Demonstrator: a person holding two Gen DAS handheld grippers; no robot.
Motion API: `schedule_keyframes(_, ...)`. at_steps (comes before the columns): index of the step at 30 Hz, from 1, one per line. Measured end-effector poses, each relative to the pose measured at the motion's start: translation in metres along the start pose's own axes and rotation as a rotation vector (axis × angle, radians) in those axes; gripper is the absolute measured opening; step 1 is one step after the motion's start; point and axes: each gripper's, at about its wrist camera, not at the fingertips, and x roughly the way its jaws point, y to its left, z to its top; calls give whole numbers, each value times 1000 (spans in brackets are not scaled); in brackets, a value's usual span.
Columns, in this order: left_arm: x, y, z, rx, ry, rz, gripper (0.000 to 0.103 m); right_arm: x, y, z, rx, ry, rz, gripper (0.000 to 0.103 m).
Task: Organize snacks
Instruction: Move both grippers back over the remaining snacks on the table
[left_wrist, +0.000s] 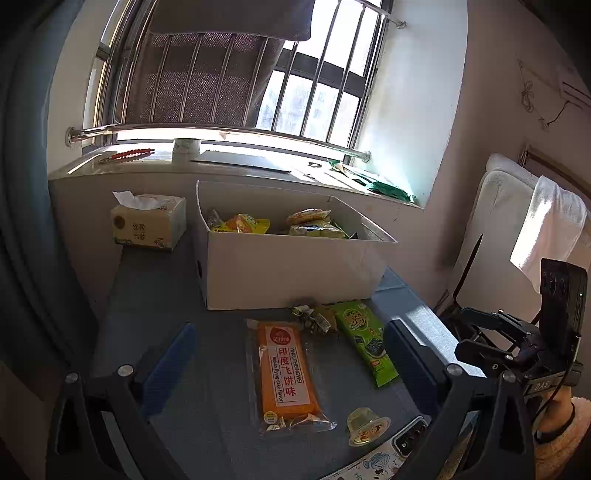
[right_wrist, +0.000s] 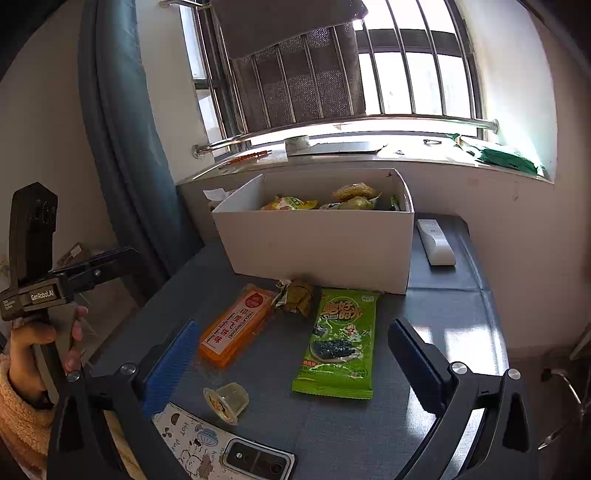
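A white cardboard box (left_wrist: 295, 273) (right_wrist: 317, 247) at the table's back holds several snack packets. In front of it lie an orange flying-cake packet (left_wrist: 286, 373) (right_wrist: 236, 325), a small crumpled green wrapper (left_wrist: 314, 319) (right_wrist: 297, 295), a green seaweed packet (left_wrist: 365, 339) (right_wrist: 338, 343) and a small jelly cup (left_wrist: 365, 426) (right_wrist: 227, 400). My left gripper (left_wrist: 288, 354) is open and empty above the orange packet. My right gripper (right_wrist: 291, 358) is open and empty above the table, the seaweed packet between its fingers in view.
A phone in a cartoon case (right_wrist: 221, 446) (left_wrist: 391, 454) lies at the table's near edge. A white remote (right_wrist: 436, 240) lies right of the box. A tissue pack (left_wrist: 149, 221) stands left of the box. A windowsill with clutter is behind; a chair (left_wrist: 517, 229) stands at right.
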Motion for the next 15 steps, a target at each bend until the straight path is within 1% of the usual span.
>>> schedule_keyframes(3,4,-2,-25,-41,47,-3,103,1,-4,-31,50,51,-31,103)
schedule_keyframes(6,7,-5,-40,-58,70,-8,103,5,-6,-48,66,99,-24,103)
schedule_keyframes(10,6,-6,-45,-56,82,-6,103,9,-11,-51,81,117,-40,103)
schedule_keyframes(15,4,-6,-44,-52,80,5,103,20,-14,-42,87,123,-59,103)
